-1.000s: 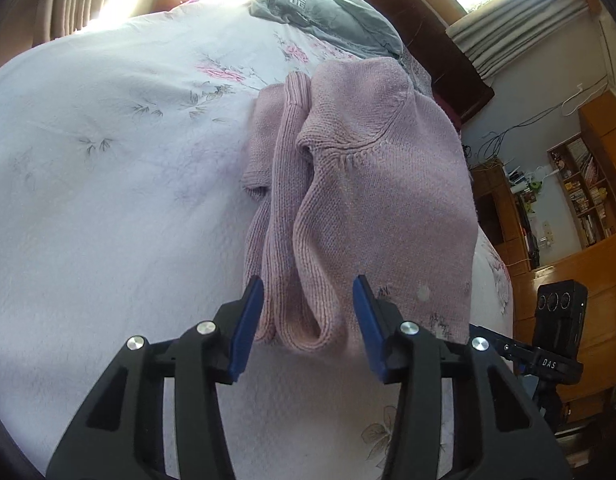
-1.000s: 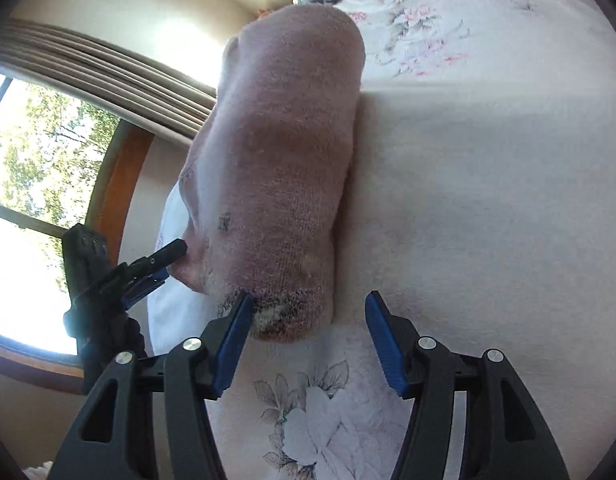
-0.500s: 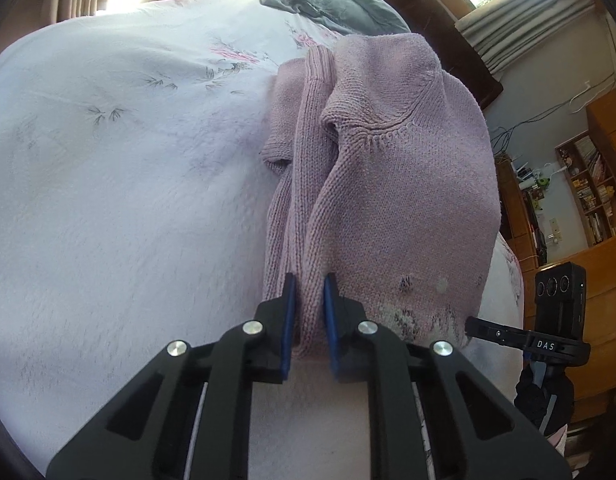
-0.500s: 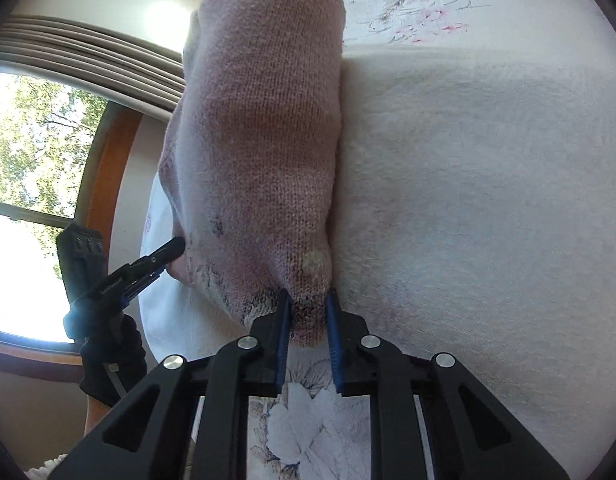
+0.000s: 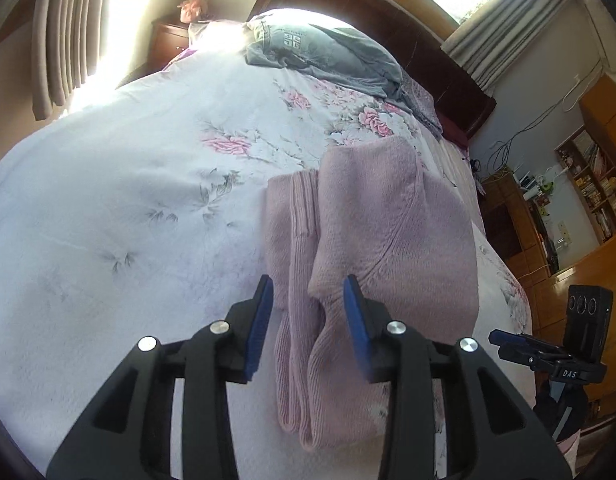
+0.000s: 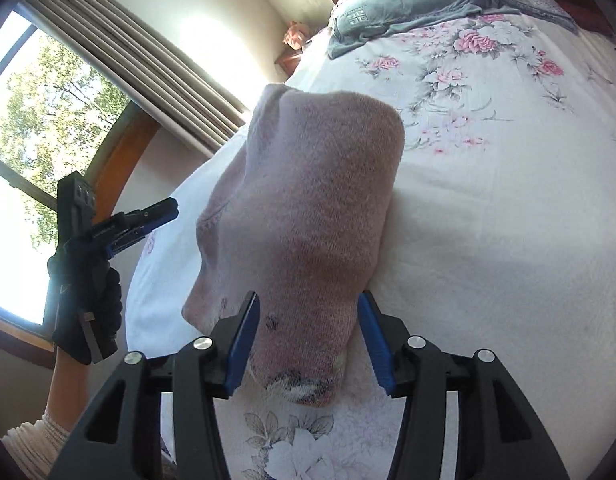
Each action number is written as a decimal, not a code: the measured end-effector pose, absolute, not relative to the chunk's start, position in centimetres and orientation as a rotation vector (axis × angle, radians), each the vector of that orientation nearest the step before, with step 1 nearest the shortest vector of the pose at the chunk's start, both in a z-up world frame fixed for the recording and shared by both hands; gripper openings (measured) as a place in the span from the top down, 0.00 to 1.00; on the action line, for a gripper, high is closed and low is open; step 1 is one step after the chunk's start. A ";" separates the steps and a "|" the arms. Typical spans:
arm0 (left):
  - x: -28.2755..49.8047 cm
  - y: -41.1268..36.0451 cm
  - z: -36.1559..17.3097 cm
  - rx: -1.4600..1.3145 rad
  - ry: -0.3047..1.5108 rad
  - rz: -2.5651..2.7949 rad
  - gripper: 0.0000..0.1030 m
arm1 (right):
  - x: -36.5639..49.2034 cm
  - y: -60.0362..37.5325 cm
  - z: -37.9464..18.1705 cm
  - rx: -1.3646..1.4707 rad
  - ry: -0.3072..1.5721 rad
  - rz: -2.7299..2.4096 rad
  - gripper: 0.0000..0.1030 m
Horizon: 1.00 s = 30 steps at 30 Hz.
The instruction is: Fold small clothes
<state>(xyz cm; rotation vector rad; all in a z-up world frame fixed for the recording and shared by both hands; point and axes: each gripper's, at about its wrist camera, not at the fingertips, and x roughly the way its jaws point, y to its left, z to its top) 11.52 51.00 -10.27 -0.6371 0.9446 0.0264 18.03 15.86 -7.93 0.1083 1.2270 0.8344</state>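
A pink knitted sweater (image 5: pixel 388 232) lies folded lengthwise on the floral bedspread (image 5: pixel 127 200), with its sleeves laid along its left side. My left gripper (image 5: pixel 308 282) is open over the sweater's near end, one finger on each side of the sleeve cuffs and nothing pinched. The right wrist view shows the same sweater (image 6: pixel 308 200) from its other near corner. There my right gripper (image 6: pixel 308 298) is open and straddles the patterned hem. The other gripper shows in each view: the left gripper (image 6: pixel 147 220) beyond the bed's edge, the right gripper (image 5: pixel 508 344) at the lower right.
A grey garment (image 5: pixel 328 52) lies bunched at the head of the bed against the dark wooden headboard (image 5: pixel 388 20). Curtains (image 5: pixel 63 32) and a window (image 6: pixel 27 120) are to the left. Wooden shelves (image 5: pixel 588 184) stand to the right. The bedspread (image 6: pixel 508 220) stretches wide beside the sweater.
Both grippers were open a second ago, shut on the sweater's near edge half a second ago, and have now opened and let it go. The sweater rests on the bed.
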 end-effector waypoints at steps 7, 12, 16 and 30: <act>19.4 50.4 -13.1 -0.641 1.034 0.004 0.66 | 19.6 17.1 -8.4 0.115 1.228 0.828 0.49; 19.9 49.9 -14.0 -0.653 1.026 -0.004 0.84 | 20.2 18.3 -9.7 0.090 1.251 0.807 0.49; 16.7 51.4 -11.9 -0.730 0.866 0.032 0.91 | 20.1 18.6 -10.0 0.080 1.238 0.806 0.49; 16.6 52.0 -14.9 -0.671 0.990 0.095 0.72 | 20.1 18.9 -10.5 0.047 1.255 0.796 0.40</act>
